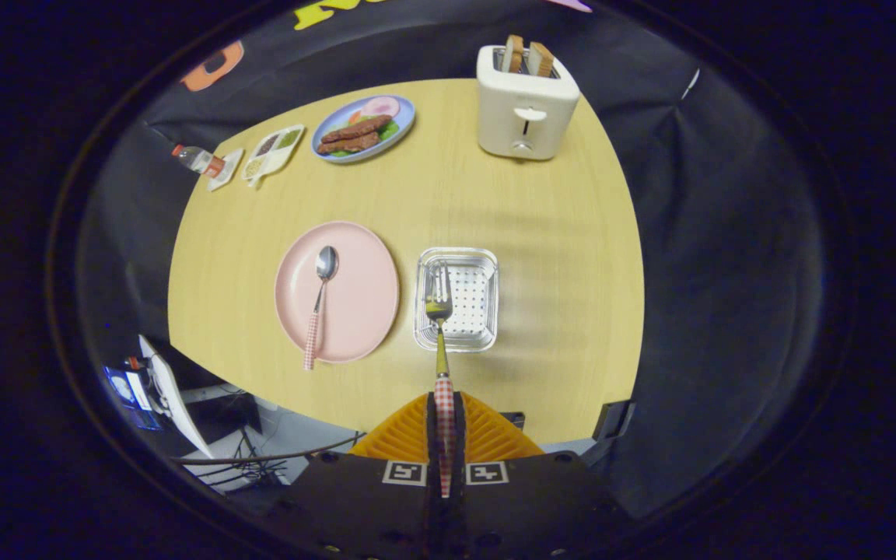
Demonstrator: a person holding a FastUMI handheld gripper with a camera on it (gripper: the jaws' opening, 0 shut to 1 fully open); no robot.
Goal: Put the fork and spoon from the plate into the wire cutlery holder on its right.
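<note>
Gripper (445,435) clamped on fork (439,311) handle, tines over wire cutlery holder (487,299) ahead; next: lower, release. Spoon (320,299) remains on plate (355,311).

Gripper (445,408), lower centre, fingers closed on the checked handle of the fork (439,311), tines over the wire cutlery holder (456,299). Left of it, the spoon (320,299) lies on the pink plate (362,311); toaster (526,105) at upper right.
</note>
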